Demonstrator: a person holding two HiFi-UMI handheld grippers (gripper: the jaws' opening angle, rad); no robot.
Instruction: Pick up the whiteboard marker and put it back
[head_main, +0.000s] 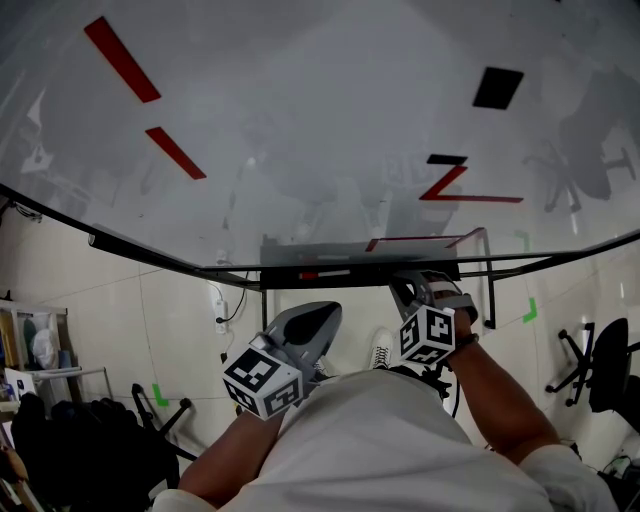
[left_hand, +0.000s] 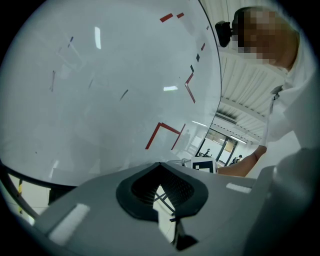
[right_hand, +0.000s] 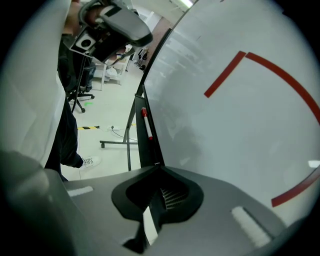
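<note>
Marker (head_main: 325, 273) tiny, detail unreadable; whiteboard (head_main: 300, 130) edges cropped.

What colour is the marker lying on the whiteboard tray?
The marker is white with a red end, clearest in the right gripper view.

The left gripper (head_main: 318, 315) and the right gripper (head_main: 425, 290) have smooth grey plastic shells, and each carries a white cube (head_main: 262, 378) printed with black square markers. Seen close, their broad grey jaws frame a black-rimmed hollow lined with ribbed black pads (left_hand: 175, 187), and pale rectangular strips (right_hand: 247, 225) sit on the outer faces. The person wears a white short-sleeved shirt (head_main: 380, 440).
</note>
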